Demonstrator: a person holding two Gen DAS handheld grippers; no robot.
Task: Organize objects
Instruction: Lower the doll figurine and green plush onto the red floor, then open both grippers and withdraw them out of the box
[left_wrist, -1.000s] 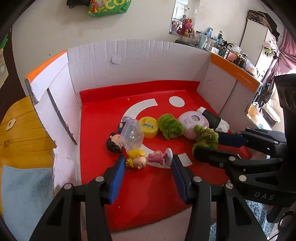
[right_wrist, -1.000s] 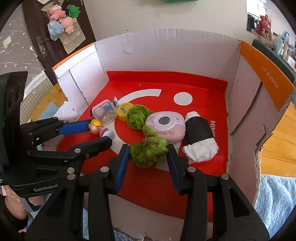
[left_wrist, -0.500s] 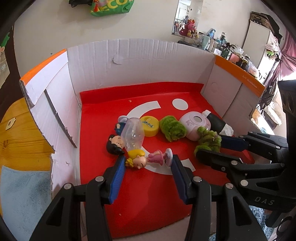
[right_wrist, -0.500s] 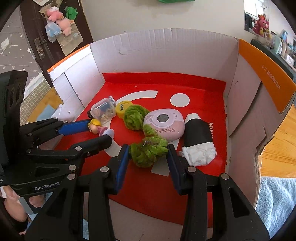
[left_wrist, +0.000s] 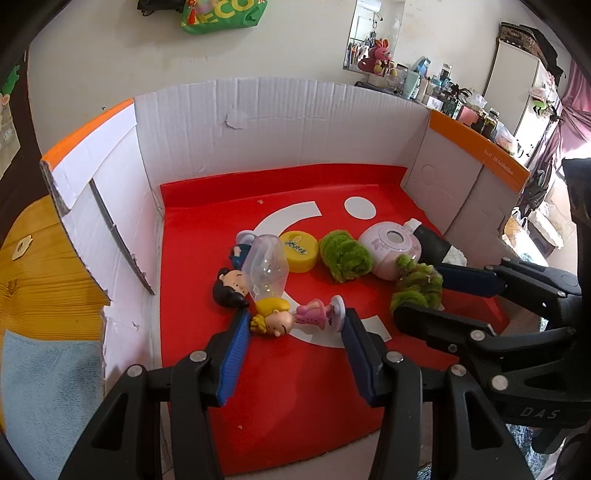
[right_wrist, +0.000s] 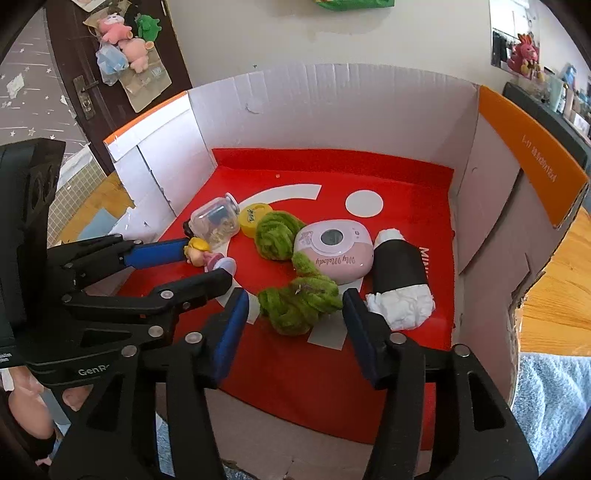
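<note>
White cardboard walls ring a red box floor. Left claw gapes around a blonde, pink-dressed figurine lying sideways. Right claw gapes around a fuzzy green bundle.

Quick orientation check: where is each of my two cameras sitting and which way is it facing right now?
Left wrist: on the left gripper, facing into the box at the blonde figurine; right gripper intrudes at right.
Right wrist: on the right gripper, facing the green fuzzy bundle; left gripper intrudes at left.
Shared: figurine, bundle, pink device, yellow lid.
</note>
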